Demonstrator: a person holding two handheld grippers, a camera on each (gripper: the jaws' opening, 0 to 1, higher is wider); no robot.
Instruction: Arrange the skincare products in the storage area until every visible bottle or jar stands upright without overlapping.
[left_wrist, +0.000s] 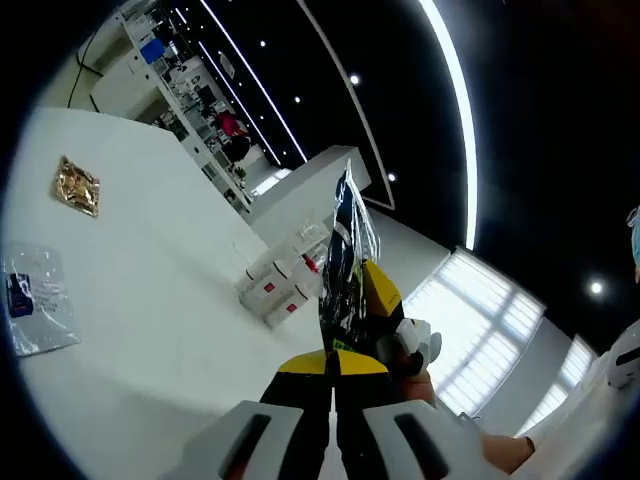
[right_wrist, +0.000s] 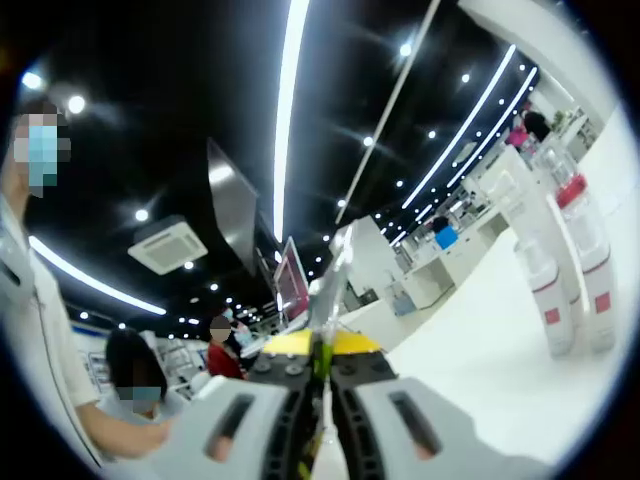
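- Left gripper view: your left gripper (left_wrist: 345, 362) has its jaws closed on a sachet (left_wrist: 345, 270), a flat, glossy foil packet, dark with silvery highlights and a yellow patch on its lower right side.
- The sachet stands edge-up out of the jaws, held clear above the white worktop (left_wrist: 150, 300).
- Beyond the sachet, a cluster of bottles (left_wrist: 275, 290) lies on the worktop: white bodies with red labels, apparently lying on their sides and close together; whether they touch cannot be told.
- Well apart from them, toward the view's left, a gold packet (left_wrist: 77, 186) lies flat, and a clear bag (left_wrist: 35, 300) with a dark item inside lies flat near the view's edge.
- A hand (left_wrist: 415, 350) in a pale glove shows just to the right of the left gripper, beside the sachet's yellow patch.
- Right gripper view: your right gripper (right_wrist: 322, 385) points steeply upward toward the ceiling lights; its jaws are closed on a thin, pale sheet edge (right_wrist: 335, 275) that rises between them. What this sheet is cannot be told for certain.
- At the view's right edge, bottles with red caps and small red labels appear on the worktop.
- People stand at the view's left.
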